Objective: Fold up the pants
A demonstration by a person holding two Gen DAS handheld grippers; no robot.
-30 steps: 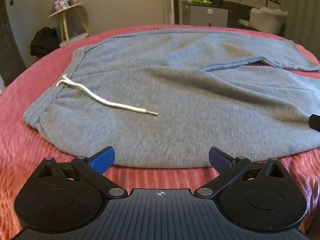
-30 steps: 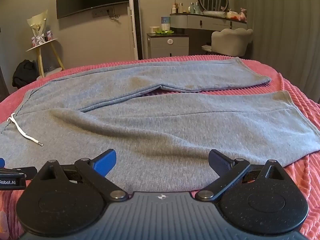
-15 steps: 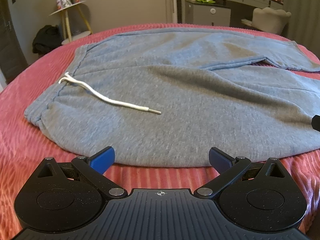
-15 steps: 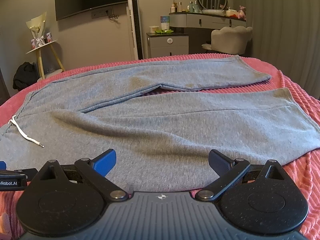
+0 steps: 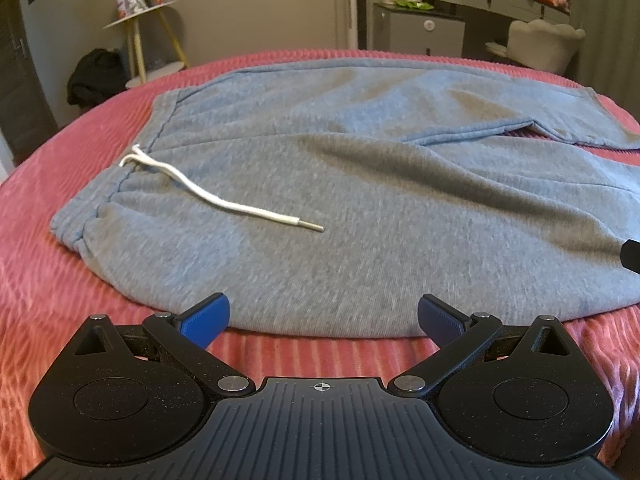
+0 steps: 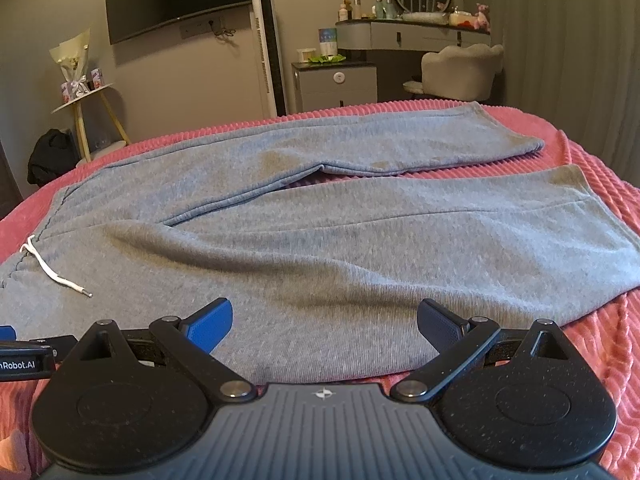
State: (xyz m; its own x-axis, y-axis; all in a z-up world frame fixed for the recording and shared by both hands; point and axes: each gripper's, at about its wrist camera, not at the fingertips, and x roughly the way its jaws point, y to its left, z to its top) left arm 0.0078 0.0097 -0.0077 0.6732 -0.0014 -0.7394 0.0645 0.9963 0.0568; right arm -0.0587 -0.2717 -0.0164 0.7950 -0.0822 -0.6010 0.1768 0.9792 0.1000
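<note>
Grey sweatpants [image 5: 360,200] lie flat on a red ribbed bedspread [image 5: 48,264], waistband to the left and both legs spread to the right. A white drawstring [image 5: 224,204] lies on the front. In the right wrist view the pants [image 6: 340,240] show both legs apart and the drawstring [image 6: 56,276] at the left. My left gripper [image 5: 323,314] is open and empty, just short of the near edge by the hip. My right gripper [image 6: 324,316] is open and empty, with its fingers over the near leg's edge.
The bedspread [image 6: 600,320] fills the area around the pants. Beyond the bed stand a side table with flowers [image 6: 80,92], a grey cabinet [image 6: 338,84], a vanity with a chair [image 6: 460,68] and a dark bag [image 5: 94,80] on the floor.
Both grippers have eased back and a little upward from the pants. The jaws have stayed open. The pants have not moved.
</note>
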